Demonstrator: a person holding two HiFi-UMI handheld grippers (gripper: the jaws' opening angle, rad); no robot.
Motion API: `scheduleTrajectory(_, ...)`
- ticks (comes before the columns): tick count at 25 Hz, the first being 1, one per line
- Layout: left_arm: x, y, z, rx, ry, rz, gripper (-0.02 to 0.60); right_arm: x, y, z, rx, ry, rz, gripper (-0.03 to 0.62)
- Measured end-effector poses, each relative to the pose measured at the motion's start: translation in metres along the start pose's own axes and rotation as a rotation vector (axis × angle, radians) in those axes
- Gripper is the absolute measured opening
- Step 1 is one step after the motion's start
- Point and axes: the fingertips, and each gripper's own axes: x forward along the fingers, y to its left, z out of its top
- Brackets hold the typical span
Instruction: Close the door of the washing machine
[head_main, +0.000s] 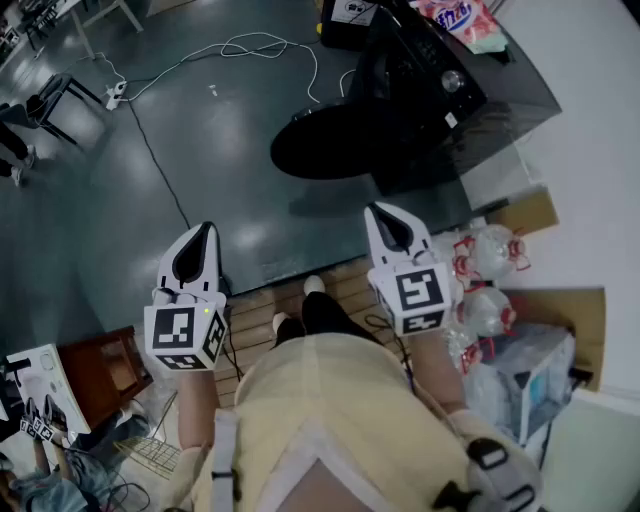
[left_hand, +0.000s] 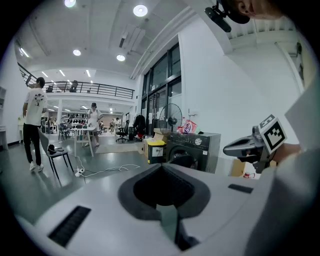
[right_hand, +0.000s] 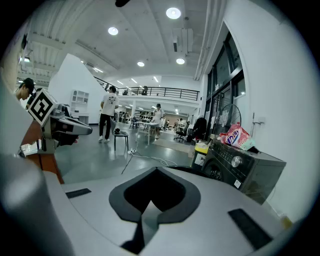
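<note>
Approach step; door (head_main: 320, 145) not yet touched. It hangs wide open on the washing machine (head_main: 430, 90) ahead. Left gripper (head_main: 205, 235) and right gripper (head_main: 378, 215) are both closed, empty, well short of it. Next move, as I judge it: reach the door's outer face and swing it shut.

Large open-plan lab or workshop hall, identified by polished grey floor (head_main: 200, 150), recessed ceiling lights (right_hand: 173, 13), railed mezzanine (right_hand: 165, 91) at far end, far worktables (left_hand: 86, 130), chair (left_hand: 59, 152) and loose cable (head_main: 250, 42).
</note>
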Motion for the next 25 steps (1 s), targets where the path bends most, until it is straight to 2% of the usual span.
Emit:
scheduleTrajectory(7,0.015,0.004,-0.001,-0.053,0.011,0.000,0.003,0.020,-0.023,-0.004,0.042,0.014,0.007,0.005)
scheduleTrajectory(12,0.030,0.011,0.000,-0.119,0.008,-0.004,0.004,0.042,-0.028,-0.003,0.054,0.016,0.076,0.005)
scheduleTrajectory(21,0.076,0.010,0.004,-0.163,0.030,0.010,0.003,0.076,-0.044,-0.006,0.024,0.037,0.197,0.006)
scheduleTrajectory(23,0.084,0.010,0.003,-0.172,0.037,0.018,0.004,0.082,-0.048,-0.009,0.016,0.047,0.212,0.030)
scheduleTrajectory(25,0.090,0.008,0.002,-0.178,0.043,0.027,0.004,0.089,-0.051,-0.014,0.014,0.061,0.229,0.093)
